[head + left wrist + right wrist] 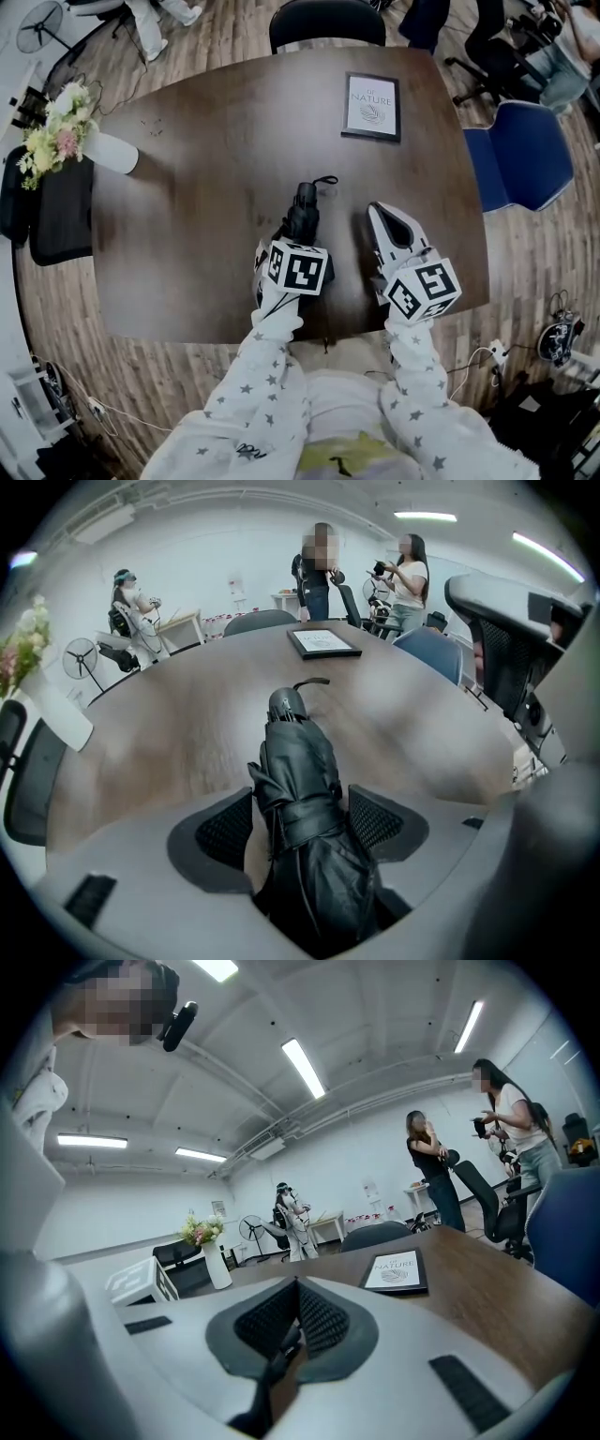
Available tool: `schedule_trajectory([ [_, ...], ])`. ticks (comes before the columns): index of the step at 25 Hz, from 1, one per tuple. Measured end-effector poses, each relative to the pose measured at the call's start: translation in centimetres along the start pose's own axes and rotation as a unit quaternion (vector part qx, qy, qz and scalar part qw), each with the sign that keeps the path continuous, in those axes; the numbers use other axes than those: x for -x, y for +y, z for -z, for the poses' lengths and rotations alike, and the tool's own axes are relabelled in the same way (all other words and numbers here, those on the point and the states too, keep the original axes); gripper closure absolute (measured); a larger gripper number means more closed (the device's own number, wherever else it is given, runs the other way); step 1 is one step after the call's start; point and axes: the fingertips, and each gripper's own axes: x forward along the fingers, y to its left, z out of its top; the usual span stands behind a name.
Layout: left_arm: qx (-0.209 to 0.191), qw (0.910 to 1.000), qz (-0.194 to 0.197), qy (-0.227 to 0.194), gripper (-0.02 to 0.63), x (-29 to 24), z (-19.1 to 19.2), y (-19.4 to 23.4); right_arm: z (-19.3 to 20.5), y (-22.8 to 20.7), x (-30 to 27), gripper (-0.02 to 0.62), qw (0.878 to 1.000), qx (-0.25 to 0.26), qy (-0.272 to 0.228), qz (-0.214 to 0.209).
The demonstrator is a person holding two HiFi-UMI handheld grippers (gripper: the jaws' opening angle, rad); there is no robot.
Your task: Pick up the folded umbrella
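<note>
The umbrella (302, 211) lies on the near part of the table (206, 169), not yet lifted: the left gripper (300, 819) straddles it with jaws wide, so squeezing and raising remain, while the right gripper (298, 1314) waits closed and empty to its right.

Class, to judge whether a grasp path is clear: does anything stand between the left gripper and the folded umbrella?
Nothing visible does. The folded umbrella lies on the table, already between the open jaws of the left gripper, with one jaw on each side of it. No other object comes between them.
</note>
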Motion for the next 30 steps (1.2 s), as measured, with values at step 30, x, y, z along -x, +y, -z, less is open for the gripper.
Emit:
schedule_trajectory([
  [30,-0.028,0.9988,0.018,0.036,0.353,-2.5,-0.1,-1.1,-0.9,-2.7,0.9,0.574,0.999,-0.010,-0.019,0.039],
])
